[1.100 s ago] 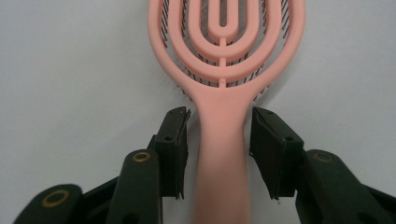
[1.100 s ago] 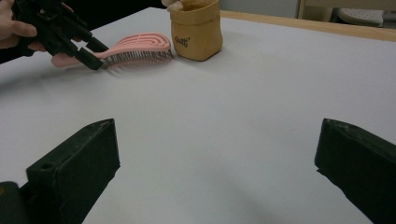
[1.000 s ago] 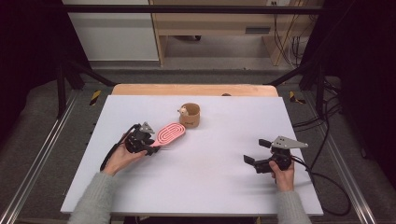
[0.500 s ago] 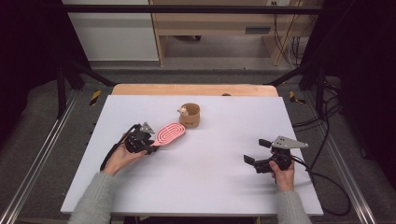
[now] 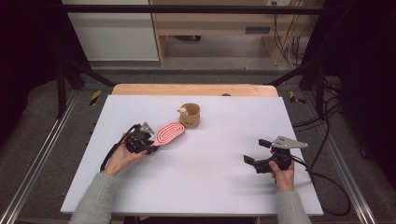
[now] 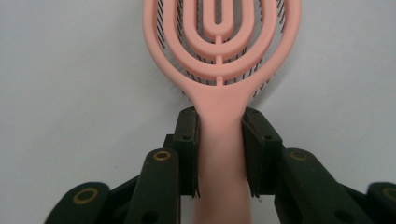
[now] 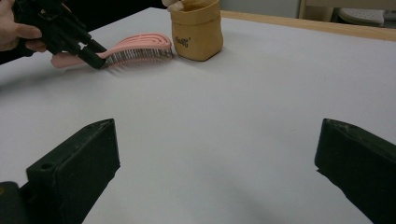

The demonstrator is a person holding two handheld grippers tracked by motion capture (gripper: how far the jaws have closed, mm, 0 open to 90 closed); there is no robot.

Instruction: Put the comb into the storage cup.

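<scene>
Left gripper (image 5: 152, 145) fingers just closed, clamped; right gripper (image 5: 256, 152) fingers apart, seemingly resting low.

My work surface was a white table (image 5: 205, 186) with a wooden strip along its far edge. On its left half lay a pink hairbrush (image 5: 169, 133), bristles down, head pointing toward a small tan pouch (image 5: 191, 115). The pouch stood upright just beyond the brush head, near the table's far centre.
</scene>
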